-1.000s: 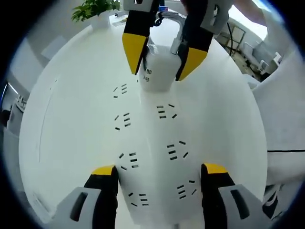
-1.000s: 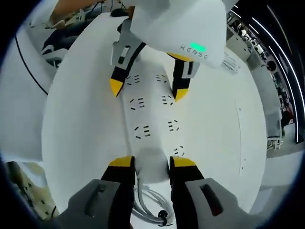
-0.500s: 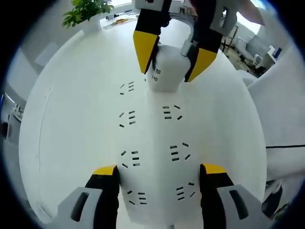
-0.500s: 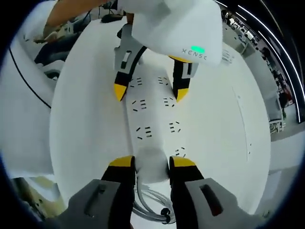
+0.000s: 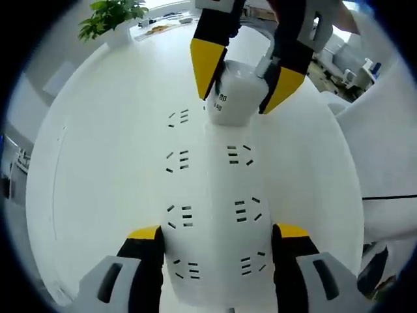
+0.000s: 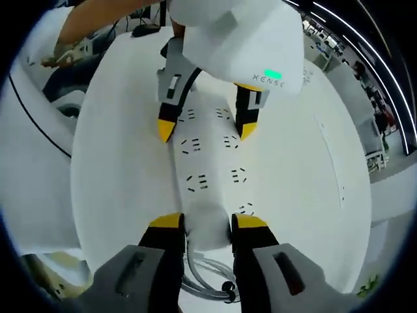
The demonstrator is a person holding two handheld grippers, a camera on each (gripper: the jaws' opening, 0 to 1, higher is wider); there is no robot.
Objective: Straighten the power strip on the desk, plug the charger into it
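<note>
Green potted plant (image 5: 116, 14) beyond power strip (image 5: 212, 195)

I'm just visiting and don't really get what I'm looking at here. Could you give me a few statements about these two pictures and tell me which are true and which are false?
1. Both grippers hold the white power strip, one at each end. True.
2. The right gripper clamps the end where the cable leaves the strip. True.
3. A charger is plugged into one of the sockets. False: every socket in sight is free.
4. The strip lies on a dark wooden desk. False: the desk is white.
5. A green potted plant stands at the desk's far edge in the left gripper view. True.
</note>
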